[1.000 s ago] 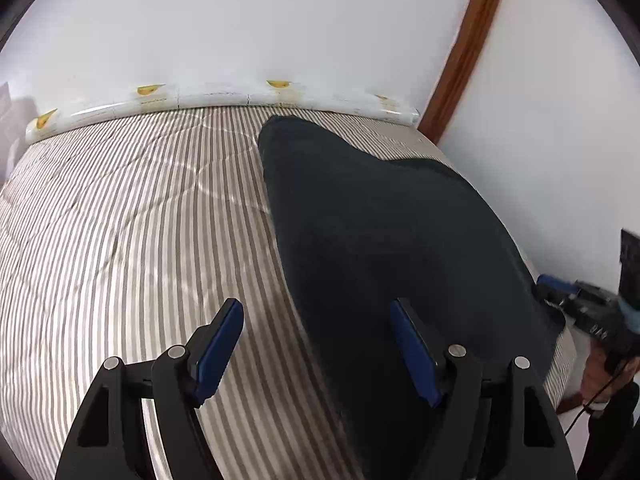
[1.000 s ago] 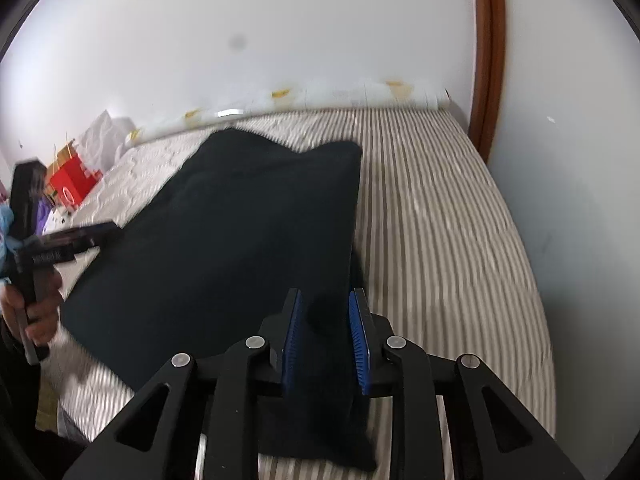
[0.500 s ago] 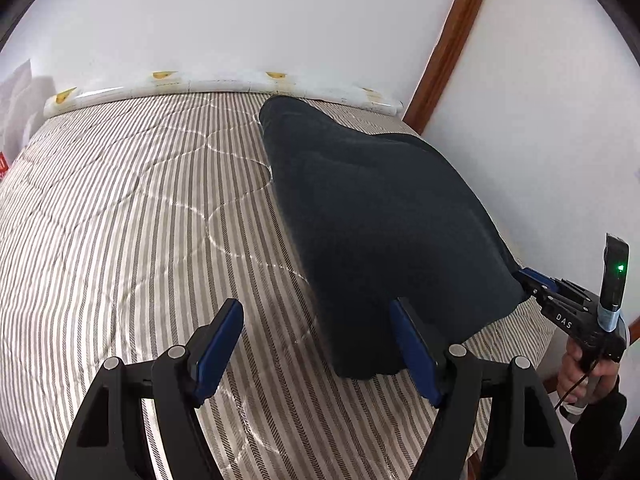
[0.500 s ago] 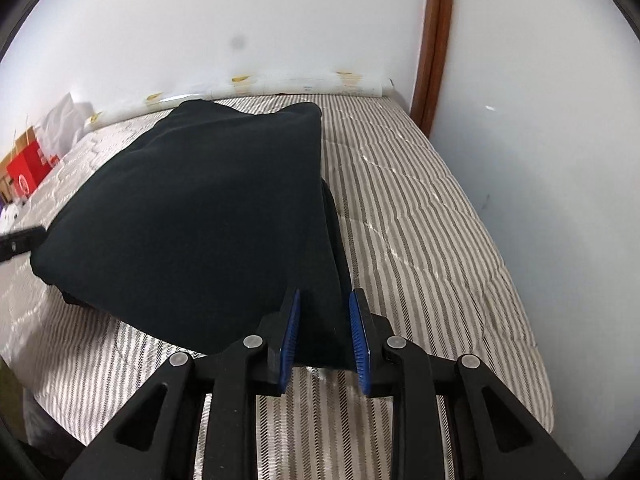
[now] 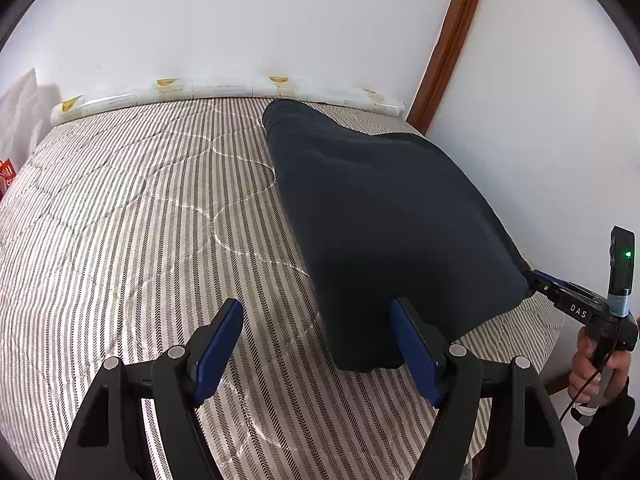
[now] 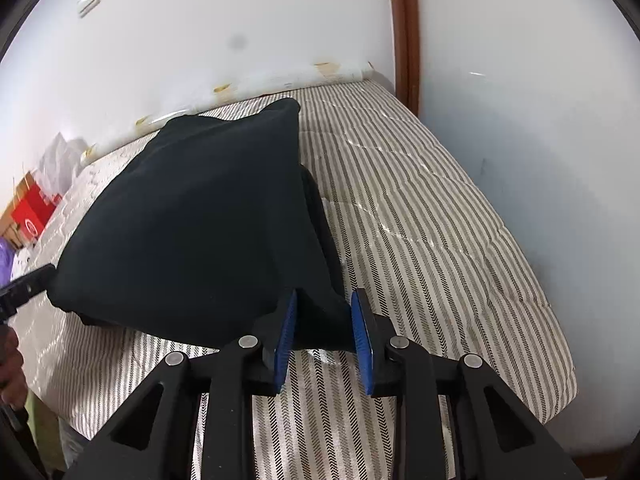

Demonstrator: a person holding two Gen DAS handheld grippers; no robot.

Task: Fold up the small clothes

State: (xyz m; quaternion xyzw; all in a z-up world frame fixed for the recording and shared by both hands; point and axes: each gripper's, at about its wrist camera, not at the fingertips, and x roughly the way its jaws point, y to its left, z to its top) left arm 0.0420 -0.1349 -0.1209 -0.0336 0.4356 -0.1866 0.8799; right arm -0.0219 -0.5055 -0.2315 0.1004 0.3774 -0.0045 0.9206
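A dark navy garment (image 5: pixel 384 216) lies folded over on the striped mattress (image 5: pixel 132 216); it also shows in the right wrist view (image 6: pixel 200 216). My left gripper (image 5: pixel 316 344) is open and empty, its right finger beside the garment's near left corner. My right gripper (image 6: pixel 324 336) has its jaws a little apart with the garment's near right corner between the blue pads (image 6: pixel 286 332). The right gripper also shows in the left wrist view (image 5: pixel 536 278), at that corner of the garment.
White walls close in behind and to the right, with a brown door frame (image 5: pixel 448 44) in the corner. A plastic-wrapped roll (image 5: pixel 224 90) lies along the mattress's far edge. A red box (image 6: pixel 30 214) and white bags stand off the left side.
The garment was pulled flat toward the near edge and settled on the mattress. My right gripper's jaws have spread slightly around the corner. My left gripper stayed open and drew back.
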